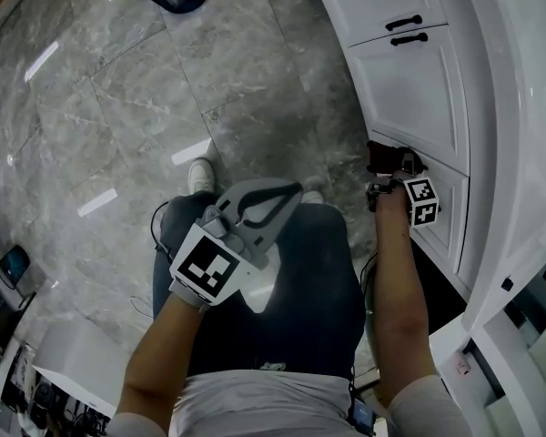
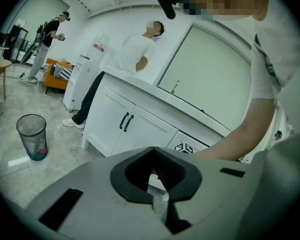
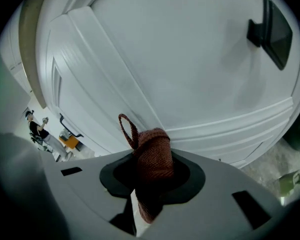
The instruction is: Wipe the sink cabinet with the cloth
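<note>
The right gripper (image 3: 146,201) has its fingers clamped on a rolled, rust-red woven cloth (image 3: 153,154). The cloth juts straight ahead of them toward the white panelled sink cabinet door (image 3: 190,59), near its lower moulding; contact is unclear. The left gripper (image 2: 157,204), fingers together and empty, hangs well apart from that door.

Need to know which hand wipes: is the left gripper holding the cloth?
No, the left gripper has its jaws shut on nothing; the reddish-brown cloth sits clamped in the right gripper.

L tongs (image 1: 296,189) grey, b&w marker cube (image 1: 209,269); grey tee (image 1: 255,397), dark jeans (image 1: 320,285).
</note>
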A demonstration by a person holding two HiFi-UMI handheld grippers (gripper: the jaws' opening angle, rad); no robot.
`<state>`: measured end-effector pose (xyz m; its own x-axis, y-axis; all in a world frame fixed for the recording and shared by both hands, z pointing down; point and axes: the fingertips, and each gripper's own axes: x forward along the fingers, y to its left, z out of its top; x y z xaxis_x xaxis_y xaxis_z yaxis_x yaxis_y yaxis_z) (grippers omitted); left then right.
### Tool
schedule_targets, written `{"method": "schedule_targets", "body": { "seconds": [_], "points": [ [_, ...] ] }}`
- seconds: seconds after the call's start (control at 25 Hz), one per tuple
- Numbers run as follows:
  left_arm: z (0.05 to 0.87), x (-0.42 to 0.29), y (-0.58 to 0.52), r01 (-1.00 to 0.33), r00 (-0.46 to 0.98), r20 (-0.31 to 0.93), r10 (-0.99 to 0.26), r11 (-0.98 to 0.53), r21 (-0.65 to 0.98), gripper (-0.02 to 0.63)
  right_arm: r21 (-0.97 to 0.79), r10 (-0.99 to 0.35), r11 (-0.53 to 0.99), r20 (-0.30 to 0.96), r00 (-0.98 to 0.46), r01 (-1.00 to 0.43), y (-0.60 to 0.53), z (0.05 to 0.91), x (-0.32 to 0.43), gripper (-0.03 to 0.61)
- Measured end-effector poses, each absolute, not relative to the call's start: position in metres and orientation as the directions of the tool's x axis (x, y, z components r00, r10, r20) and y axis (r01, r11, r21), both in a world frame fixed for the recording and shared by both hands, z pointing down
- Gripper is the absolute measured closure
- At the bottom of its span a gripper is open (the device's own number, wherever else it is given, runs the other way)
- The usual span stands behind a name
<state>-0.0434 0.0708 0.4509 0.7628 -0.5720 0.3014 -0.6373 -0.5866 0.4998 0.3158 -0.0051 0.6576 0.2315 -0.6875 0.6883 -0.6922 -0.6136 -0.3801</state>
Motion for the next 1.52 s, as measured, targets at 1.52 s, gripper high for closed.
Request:
{"method": "schedule_targets", "body": {
  "seconds": [1.52],
  "points": [
    [0.384, -0.015, 0.111, -0.504, 0.863, 0.305, -0.402, -0.676, 0.538, 0.603, -0.586, -0.839, -0.489, 0.518, 0.166, -0.646, 0.007, 0.492, 0.316, 0.477]
  ]
}}
